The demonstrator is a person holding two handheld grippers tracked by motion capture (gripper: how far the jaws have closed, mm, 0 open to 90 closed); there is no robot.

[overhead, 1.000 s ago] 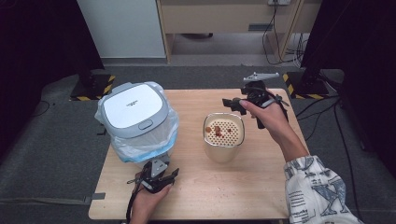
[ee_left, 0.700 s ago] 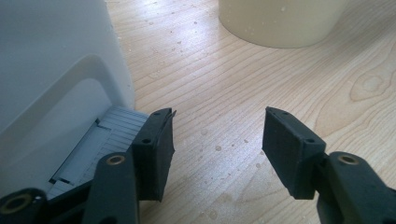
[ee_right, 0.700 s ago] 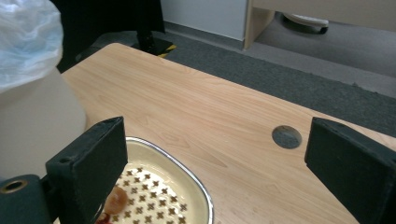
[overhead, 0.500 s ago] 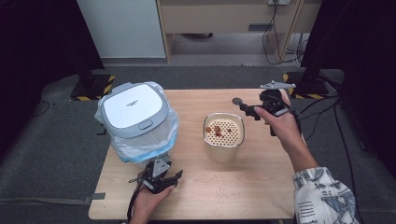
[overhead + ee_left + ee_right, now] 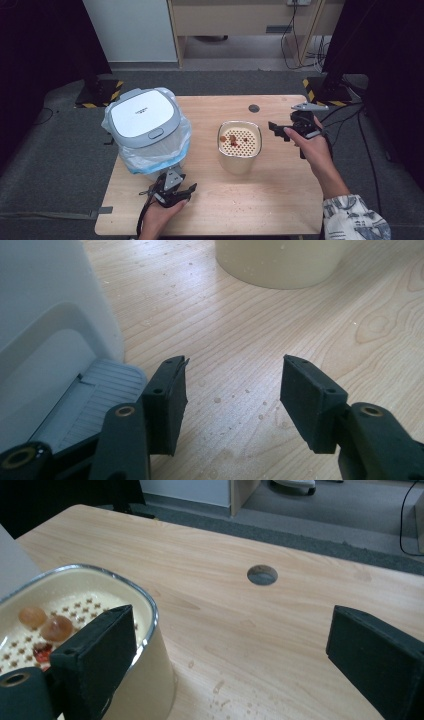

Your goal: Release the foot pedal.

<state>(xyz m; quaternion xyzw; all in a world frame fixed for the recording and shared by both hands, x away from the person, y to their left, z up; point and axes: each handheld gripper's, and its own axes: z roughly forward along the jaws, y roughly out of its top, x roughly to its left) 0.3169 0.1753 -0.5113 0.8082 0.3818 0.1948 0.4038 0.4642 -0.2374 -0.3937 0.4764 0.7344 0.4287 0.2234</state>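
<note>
On the wooden table (image 5: 225,210), watching what is looking like a scrap-dumping job, barely getting under way.

- Noting a cream container (image 5: 239,164) standing upright at table centre, well clear of the edges, carrying a perforated insert with a few brownish food scraps (image 5: 231,140) lying on it. Nothing tipped out yet.
- Noting a pedal bin (image 5: 142,117) standing at the table's left, apart from the container, white lid down, blue-tinted liner bag (image 5: 150,161) bulging out below the rim.
- Seeing the left gripper (image 5: 232,367) sitting low near the front edge, just beside the bin's grey pedal (image 5: 95,390), not pressing it. Jaws standing apart, having just been easing inward a little, with only bare wood between them.
- Seeing the right gripper (image 5: 232,615) hovering by the container's right side, pointing toward it. Jaws gaping wide; one pad lying over the rim in the right gripper view, though contact not confirmable. Nothing gripped.
- Spotting a round cable hole (image 5: 262,574) in the tabletop beyond, playing no part.

Judging progress: positioning only. Remaining, by this reading: closing on the container, pressing the pedal to lift the lid, carrying the container over, tipping the scraps into the liner, then setting it back down.
</note>
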